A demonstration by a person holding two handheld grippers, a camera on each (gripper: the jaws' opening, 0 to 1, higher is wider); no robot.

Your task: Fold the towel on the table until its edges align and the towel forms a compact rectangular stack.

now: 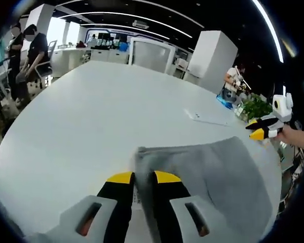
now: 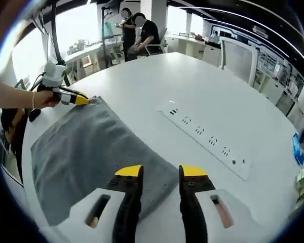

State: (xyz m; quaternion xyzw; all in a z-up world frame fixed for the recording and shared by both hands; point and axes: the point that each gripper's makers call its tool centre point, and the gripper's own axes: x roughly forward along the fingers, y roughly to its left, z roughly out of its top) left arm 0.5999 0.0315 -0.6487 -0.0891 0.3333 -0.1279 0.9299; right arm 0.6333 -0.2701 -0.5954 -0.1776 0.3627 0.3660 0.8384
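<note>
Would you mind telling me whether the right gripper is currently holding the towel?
No, in the right gripper view the right gripper stands open above the grey towel's near edge, with nothing between its jaws.

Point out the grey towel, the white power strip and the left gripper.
grey towel [image 2: 91,152], right gripper view, middle of the cloth.
white power strip [image 2: 205,135], right gripper view, its socket row.
left gripper [image 2: 82,99], right gripper view, yellow tips at the towel's corner.

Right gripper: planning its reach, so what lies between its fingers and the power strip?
Bare white table between the right gripper and power strip, per the right gripper view.
</note>
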